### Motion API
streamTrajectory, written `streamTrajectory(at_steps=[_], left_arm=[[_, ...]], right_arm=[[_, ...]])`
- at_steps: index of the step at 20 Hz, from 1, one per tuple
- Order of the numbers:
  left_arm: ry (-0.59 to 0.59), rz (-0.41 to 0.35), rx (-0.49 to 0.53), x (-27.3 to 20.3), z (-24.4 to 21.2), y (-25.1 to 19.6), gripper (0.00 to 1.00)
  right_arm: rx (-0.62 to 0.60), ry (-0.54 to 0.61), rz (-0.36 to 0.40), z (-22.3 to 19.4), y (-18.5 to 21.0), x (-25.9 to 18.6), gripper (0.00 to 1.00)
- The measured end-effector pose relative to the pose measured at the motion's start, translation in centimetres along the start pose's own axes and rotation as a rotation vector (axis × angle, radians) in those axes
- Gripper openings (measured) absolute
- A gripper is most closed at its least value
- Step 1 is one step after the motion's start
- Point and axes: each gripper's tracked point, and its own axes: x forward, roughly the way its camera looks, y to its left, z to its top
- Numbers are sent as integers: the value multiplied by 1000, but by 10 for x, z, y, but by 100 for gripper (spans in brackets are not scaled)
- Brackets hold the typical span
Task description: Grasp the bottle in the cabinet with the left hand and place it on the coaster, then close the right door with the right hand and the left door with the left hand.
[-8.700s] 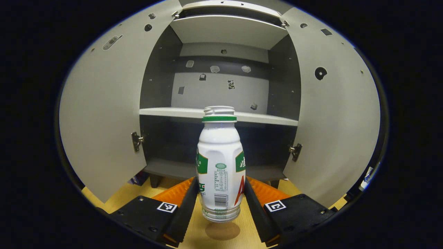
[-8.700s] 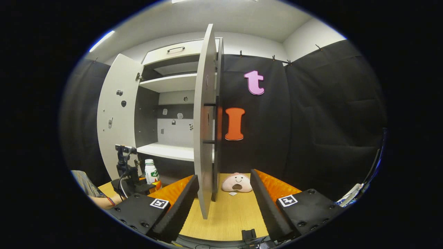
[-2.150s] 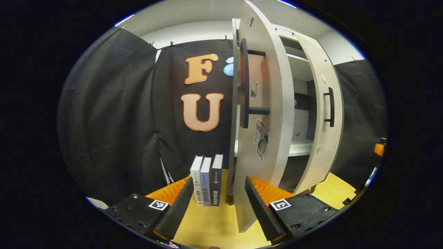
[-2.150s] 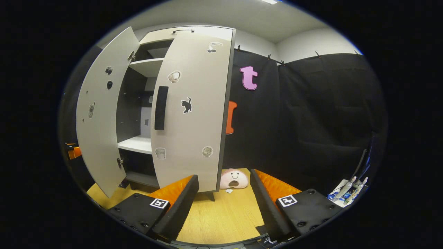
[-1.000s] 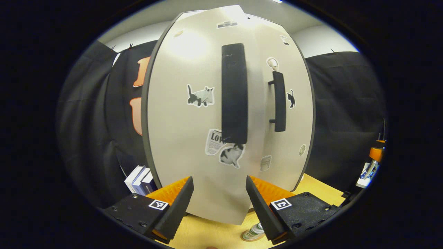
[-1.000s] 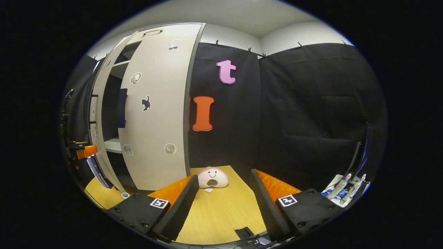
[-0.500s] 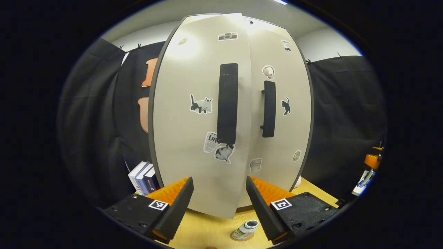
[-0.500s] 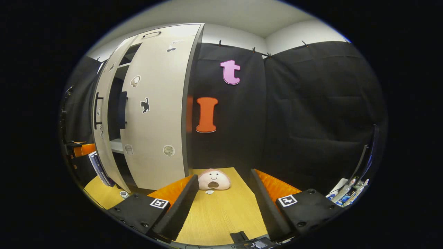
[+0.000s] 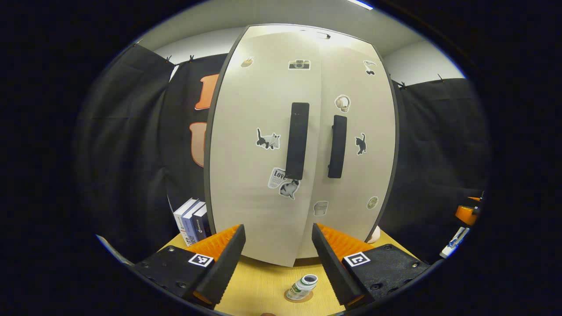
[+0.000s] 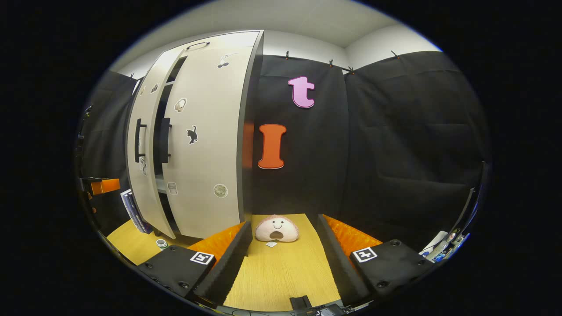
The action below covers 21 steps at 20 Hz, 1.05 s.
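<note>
Black cloth backed the cabinet (image 9: 303, 145) on the counter (image 9: 259, 285). Its left door (image 9: 259, 149) appeared slightly ajar; press squarely until flush. The bottle (image 9: 303, 287) stood on the coaster (image 9: 293, 299). Left gripper (image 9: 277, 259) and right gripper (image 10: 283, 259) fingers stood wide, empty.

Cabinet doors (image 9: 263, 131) pale grey, black handles (image 9: 297, 140), black-and-white cat stickers (image 9: 268, 139). Bottle (image 9: 303, 287) white with green label, brown coaster (image 9: 298, 297). Tabletop (image 10: 281, 272) light wood grain. Plush toy (image 10: 277, 229) pink. Books (image 9: 192, 220) white and navy.
</note>
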Motion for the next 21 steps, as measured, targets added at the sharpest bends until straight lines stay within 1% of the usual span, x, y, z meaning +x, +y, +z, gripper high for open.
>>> streamTrajectory(at_steps=[1, 2, 3, 8, 9, 10, 11, 12, 21], left_arm=[[-9, 5, 0, -4, 4, -1, 93], [-18, 10, 1, -9, 8, -1, 97], [-26, 16, 2, -13, 11, -1, 93], [-62, 33, -1, -24, 23, -3, 93], [-71, 36, 2, -27, 25, -3, 89], [-78, 38, 7, -29, 28, -4, 89], [-84, 39, 12, -30, 30, -4, 93], [-88, 41, 17, -30, 30, -5, 93], [-94, 27, 21, -26, 31, -16, 93]], right_arm=[[0, -3, 6, 1, 0, 0, 98], [-1, -7, 13, 3, -1, -1, 98], [0, -9, 19, 4, -1, -3, 98], [-4, -26, 44, 12, -2, -7, 98], [-5, -30, 46, 14, -2, -7, 98], [-5, -32, 48, 14, -4, -8, 98], [-5, -33, 50, 14, -5, -9, 98], [-4, -34, 52, 15, -5, -9, 98], [2, -36, 47, 15, -15, -9, 98]])
